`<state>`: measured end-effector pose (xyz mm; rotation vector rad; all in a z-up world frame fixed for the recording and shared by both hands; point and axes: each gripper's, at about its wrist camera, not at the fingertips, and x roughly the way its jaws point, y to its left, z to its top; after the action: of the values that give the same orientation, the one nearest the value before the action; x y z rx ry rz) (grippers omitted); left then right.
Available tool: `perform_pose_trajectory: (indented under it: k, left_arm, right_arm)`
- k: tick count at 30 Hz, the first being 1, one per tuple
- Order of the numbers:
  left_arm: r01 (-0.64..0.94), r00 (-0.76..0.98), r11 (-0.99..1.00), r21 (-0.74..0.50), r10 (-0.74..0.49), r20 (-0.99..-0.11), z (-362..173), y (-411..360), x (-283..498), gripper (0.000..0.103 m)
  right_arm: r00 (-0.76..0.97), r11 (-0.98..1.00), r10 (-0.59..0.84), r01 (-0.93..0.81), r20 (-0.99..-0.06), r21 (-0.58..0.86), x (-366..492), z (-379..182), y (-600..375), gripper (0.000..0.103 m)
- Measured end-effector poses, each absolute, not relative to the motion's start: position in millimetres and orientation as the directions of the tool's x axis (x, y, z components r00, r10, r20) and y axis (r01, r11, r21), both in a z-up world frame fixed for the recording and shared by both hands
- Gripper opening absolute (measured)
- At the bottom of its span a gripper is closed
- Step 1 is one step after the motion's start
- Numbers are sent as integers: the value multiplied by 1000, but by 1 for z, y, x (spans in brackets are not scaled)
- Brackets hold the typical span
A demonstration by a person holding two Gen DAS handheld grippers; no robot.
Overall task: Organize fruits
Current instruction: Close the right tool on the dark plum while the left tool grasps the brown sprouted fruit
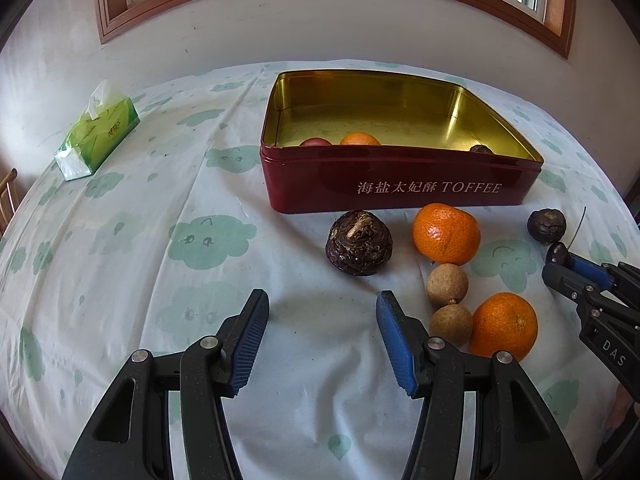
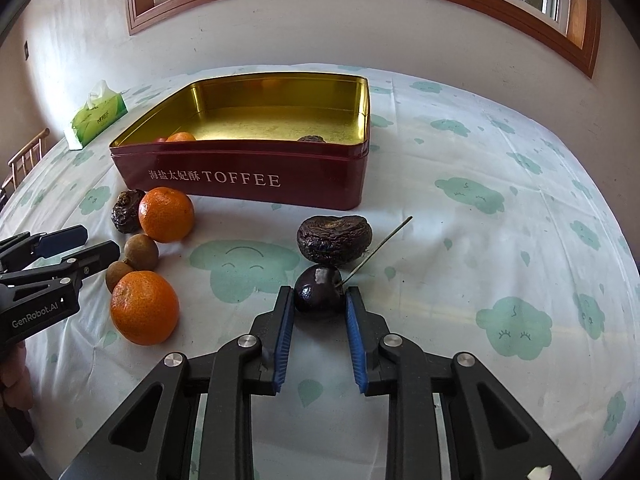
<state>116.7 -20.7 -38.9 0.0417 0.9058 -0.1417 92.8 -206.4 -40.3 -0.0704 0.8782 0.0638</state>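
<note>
Right tongs: clamped on a dark cherry; both blue pads press its sides, and its stem sticks up and away to the right.
Cherry: at the very tips of the right tongs, low over the cloth; just beyond it lies a wrinkled dark fruit, so near that I cannot tell whether they touch.
Left tongs: apart, nothing between the pads, only bare cloth below.
Ahead of the left tongs: a dark knobbly fruit sits on the cloth just past the gap, slightly right of its middle.
Right of the left tongs: two oranges, one nearer the tin and one nearer the tongs, with two small brown round fruits in a line between them; the nearer brown one touches the nearer orange.
Tin: red outside, gold inside, open, marked TOFFEE, standing beyond all the loose fruit.
In the tin: an orange and a reddish fruit at the near left corner, a dark wrinkled fruit at the near right; only their tops show over the wall.
Between the two tongs: the oranges and brown fruits lie in the space separating them.
Table: covered by a pale cloth with green cloud faces.
Tissue pack: green, at the far left, well apart from the fruit.
</note>
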Motion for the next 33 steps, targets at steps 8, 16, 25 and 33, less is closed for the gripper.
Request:
perform_pose_trajectory:
  k: [8,16,25,33]
  left_arm:
    - [160,605,987,-31,-123,-787,-40,-28,119,57]
    - [164,604,986,-30,-124,-787,-40,-37,136,57]
    - [168,621,985,-23,-124,-774,-40,-41,145,45]
    - [186,624,983,-7,-124,-772,-38,-44,139,38]
  right_arm:
    - [637,998,18,-56,-770,-24,95,-40,-215,24]
    - [637,998,24,-56,-771,-15,95,-39,-215,24]
    - [636,998,31,-56,-771,-6,95,-39,-216,24]
    - [637,998,32,-56,-771,-6,95,-39,-216,24]
